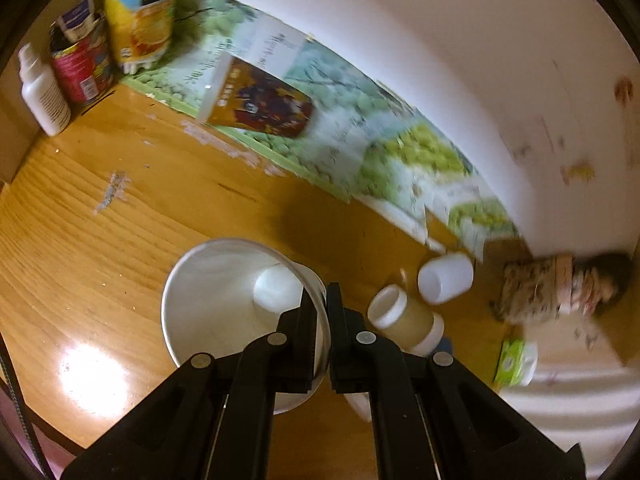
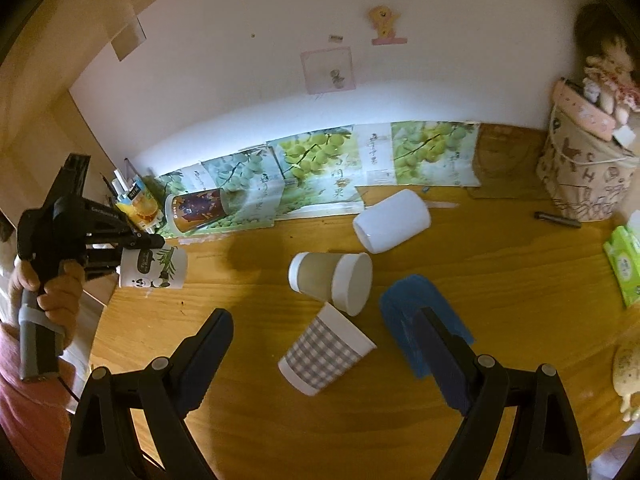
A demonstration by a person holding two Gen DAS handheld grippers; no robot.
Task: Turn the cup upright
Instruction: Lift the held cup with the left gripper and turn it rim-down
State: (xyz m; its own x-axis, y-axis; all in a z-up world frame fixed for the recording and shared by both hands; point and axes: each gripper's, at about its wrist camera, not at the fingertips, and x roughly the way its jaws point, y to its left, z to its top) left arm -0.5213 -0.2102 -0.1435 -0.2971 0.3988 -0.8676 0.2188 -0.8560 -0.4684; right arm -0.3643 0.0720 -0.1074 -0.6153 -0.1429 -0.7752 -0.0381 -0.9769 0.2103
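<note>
My left gripper (image 1: 325, 300) is shut on the rim of a white paper cup (image 1: 224, 304), one finger inside and one outside. The right wrist view shows this panda-print cup (image 2: 154, 268) held above the table's left edge, lying roughly sideways in the left gripper (image 2: 132, 246). My right gripper (image 2: 324, 332) is open and empty above a checked paper cup (image 2: 326, 350) that lies on its side. A tan-sleeved cup (image 2: 330, 280) and a plain white cup (image 2: 392, 220) also lie on their sides, and both show in the left wrist view (image 1: 404, 322) (image 1: 446, 278).
A wooden table (image 2: 248, 392) runs to a white wall lined with grape posters (image 2: 316, 160). A dark printed cup (image 2: 198, 208) lies at the back left near a carton (image 1: 140, 28), a can and a white bottle (image 1: 42, 94). Blue tape (image 2: 416, 320), a tissue pack (image 2: 624, 264), a fabric bag (image 2: 580, 172).
</note>
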